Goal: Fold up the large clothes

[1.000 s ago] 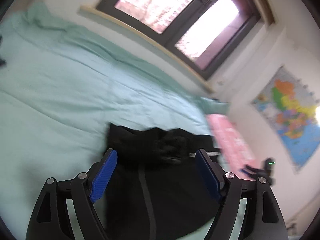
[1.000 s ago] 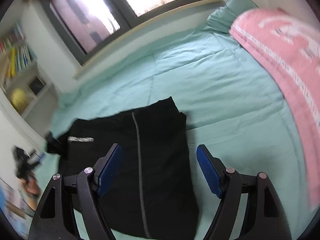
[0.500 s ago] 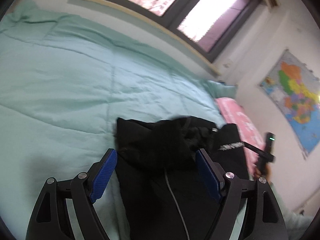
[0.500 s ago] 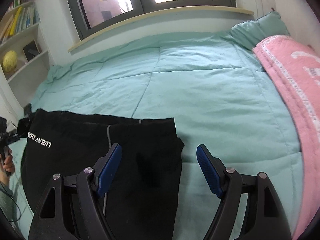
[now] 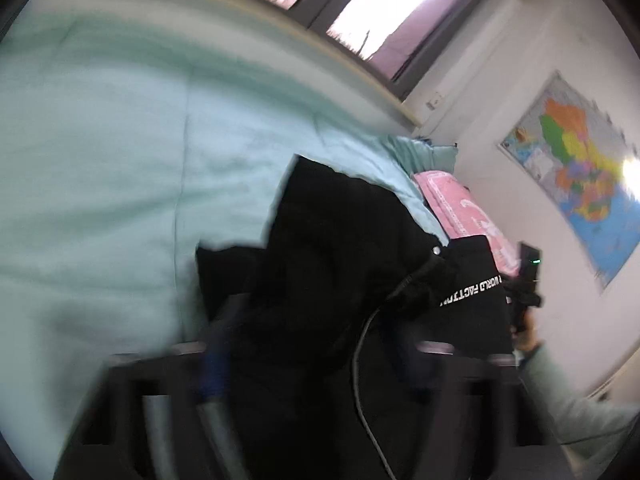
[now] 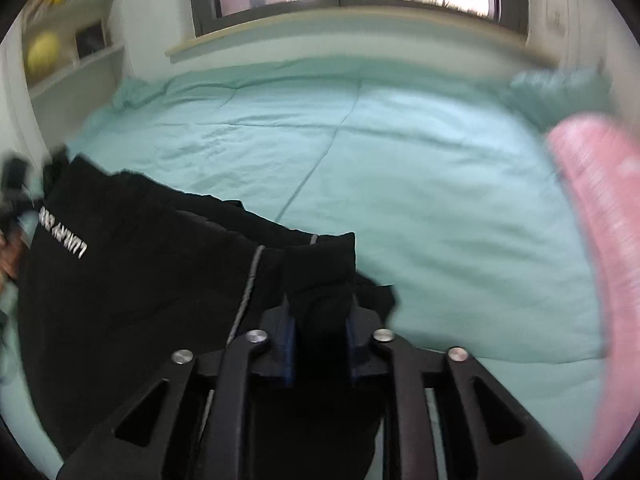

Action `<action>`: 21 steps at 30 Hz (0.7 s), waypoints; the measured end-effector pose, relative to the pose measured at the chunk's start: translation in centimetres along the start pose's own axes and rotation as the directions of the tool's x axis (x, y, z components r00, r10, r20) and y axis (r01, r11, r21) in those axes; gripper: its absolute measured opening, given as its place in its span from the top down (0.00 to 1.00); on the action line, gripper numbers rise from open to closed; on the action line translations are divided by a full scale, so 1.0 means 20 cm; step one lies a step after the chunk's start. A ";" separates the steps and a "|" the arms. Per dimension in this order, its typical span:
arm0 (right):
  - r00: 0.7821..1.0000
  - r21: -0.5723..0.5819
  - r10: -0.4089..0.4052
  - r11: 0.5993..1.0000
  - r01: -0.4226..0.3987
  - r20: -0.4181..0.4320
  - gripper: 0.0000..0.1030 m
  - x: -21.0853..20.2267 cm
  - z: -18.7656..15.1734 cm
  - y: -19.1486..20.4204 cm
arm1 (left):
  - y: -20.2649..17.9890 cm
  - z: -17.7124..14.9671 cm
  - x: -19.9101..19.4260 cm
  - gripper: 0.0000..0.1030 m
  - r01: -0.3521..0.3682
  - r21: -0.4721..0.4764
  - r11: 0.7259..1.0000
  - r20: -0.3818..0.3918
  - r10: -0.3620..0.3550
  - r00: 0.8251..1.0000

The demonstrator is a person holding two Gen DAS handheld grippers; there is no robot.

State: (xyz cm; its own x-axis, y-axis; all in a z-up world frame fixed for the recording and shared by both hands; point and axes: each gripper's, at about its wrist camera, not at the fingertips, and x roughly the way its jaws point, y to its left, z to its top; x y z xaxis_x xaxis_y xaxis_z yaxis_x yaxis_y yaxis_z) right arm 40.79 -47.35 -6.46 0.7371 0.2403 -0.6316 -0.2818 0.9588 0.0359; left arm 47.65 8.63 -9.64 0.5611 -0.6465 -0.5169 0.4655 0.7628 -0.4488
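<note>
On the green quilt (image 6: 420, 184), we see the right gripper (image 6: 320, 332) clenched on a corner of the black garment (image 6: 132, 280), whose length runs leftward toward the blurred left gripper (image 5: 316, 364), its grip indeterminable.

Mint-green bed (image 6: 420, 184), black garment (image 6: 132, 280) on it, seemingly pink blanket (image 6: 600, 240)

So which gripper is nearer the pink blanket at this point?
Right. The right gripper, shut on the black garment, sits beside the pink blanket. The left gripper is at the garment's opposite end, with the garment between it and the blanket.
</note>
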 end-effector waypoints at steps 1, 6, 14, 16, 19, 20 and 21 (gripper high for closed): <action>0.997 -0.022 -0.071 0.997 0.072 0.023 0.81 -0.06 0.01 0.03 | -0.03 0.01 -0.03 0.90 -0.024 0.001 1.000 0.015 0.024 1.000; 0.954 0.011 -0.254 0.967 0.256 0.158 0.84 -0.34 0.20 0.05 | -0.22 0.15 -0.19 0.91 -0.160 0.018 0.987 0.115 0.156 0.981; 0.916 0.069 -0.402 0.914 0.401 0.008 0.85 0.07 0.54 0.02 | -0.10 0.42 0.08 0.91 -0.378 -0.141 0.915 0.044 0.387 0.921; 0.908 0.064 -0.401 0.910 0.411 -0.120 0.85 0.34 0.48 -0.01 | 0.03 0.38 0.24 0.90 -0.419 -0.179 0.890 -0.048 0.418 0.907; 0.896 0.073 -0.331 0.928 0.366 -0.296 0.80 0.69 0.28 -0.07 | 0.27 0.22 0.46 0.87 -0.431 -0.268 0.861 -0.186 0.393 0.900; 0.894 0.088 -0.308 0.932 0.353 -0.325 0.78 0.75 0.23 -0.08 | 0.33 0.17 0.49 0.85 -0.404 -0.309 0.861 -0.193 0.360 0.913; 0.900 0.122 -0.281 0.934 0.337 -0.334 0.78 0.79 0.19 -0.11 | 0.37 0.14 0.49 0.84 -0.364 -0.347 0.864 -0.176 0.321 0.931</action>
State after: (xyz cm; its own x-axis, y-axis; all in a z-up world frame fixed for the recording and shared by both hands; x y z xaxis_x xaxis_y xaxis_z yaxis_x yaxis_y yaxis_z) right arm 55.40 -45.14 -13.62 0.5372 -0.1038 -0.8370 0.0602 0.9946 -0.0847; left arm 58.53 7.95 -15.88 0.5507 -0.3587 -0.7537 -0.0393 0.8908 -0.4527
